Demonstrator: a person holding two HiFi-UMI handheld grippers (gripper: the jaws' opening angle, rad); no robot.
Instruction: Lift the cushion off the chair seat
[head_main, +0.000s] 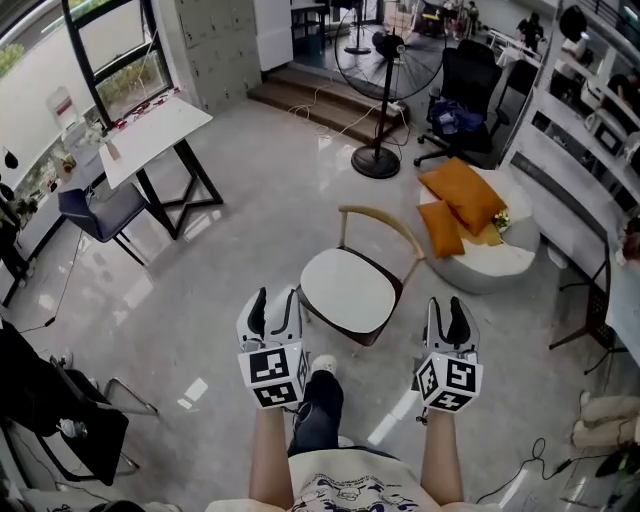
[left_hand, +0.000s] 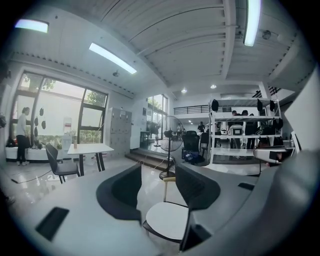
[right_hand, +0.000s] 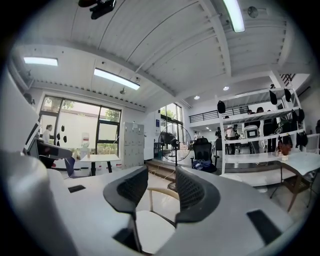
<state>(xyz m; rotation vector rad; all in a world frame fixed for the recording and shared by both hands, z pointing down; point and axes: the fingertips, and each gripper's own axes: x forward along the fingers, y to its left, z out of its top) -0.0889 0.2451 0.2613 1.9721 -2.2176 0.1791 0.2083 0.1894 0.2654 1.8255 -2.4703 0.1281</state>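
1. Here, in the head view, the cushion (head_main: 348, 290) is lying flat on the seat of the chair (head_main: 383, 222), white and rounded, with the wooden back curving round its far side. The left tool (head_main: 273, 308) is hovering just beside the seat's left edge, and the right tool (head_main: 449, 316) is hovering near its right edge. Both are standing released, jaws apart, and neither is gripping the cushion. A shoe (head_main: 322, 368) is showing between the person's forearms. Beyond the chair, a fan (head_main: 385, 60) is standing on the floor and orange pillows (head_main: 460, 200) are lying on a pale pouf (head_main: 500, 268). A white tabletop (head_main: 152, 135) is standing at the upper left by the window.

2. In the left gripper view, the left tool (left_hand: 157, 175) is gaping, with nothing between its pads. The cushion (left_hand: 167, 220) is showing low in the gap, ahead of the jaws and apart from them. The fan (left_hand: 171, 140) is rising behind it, the tabletop (left_hand: 90, 148) is standing at the left, and a person (left_hand: 22, 135) is standing by the far-left window.

3. In the right gripper view, the right tool (right_hand: 161, 180) is likewise standing released and empty. The cushion (right_hand: 150, 227) is lying low between the jaws' lines, untouched, with the chair (right_hand: 160, 192) back curving beyond it and the fan (right_hand: 175, 142) farther off.
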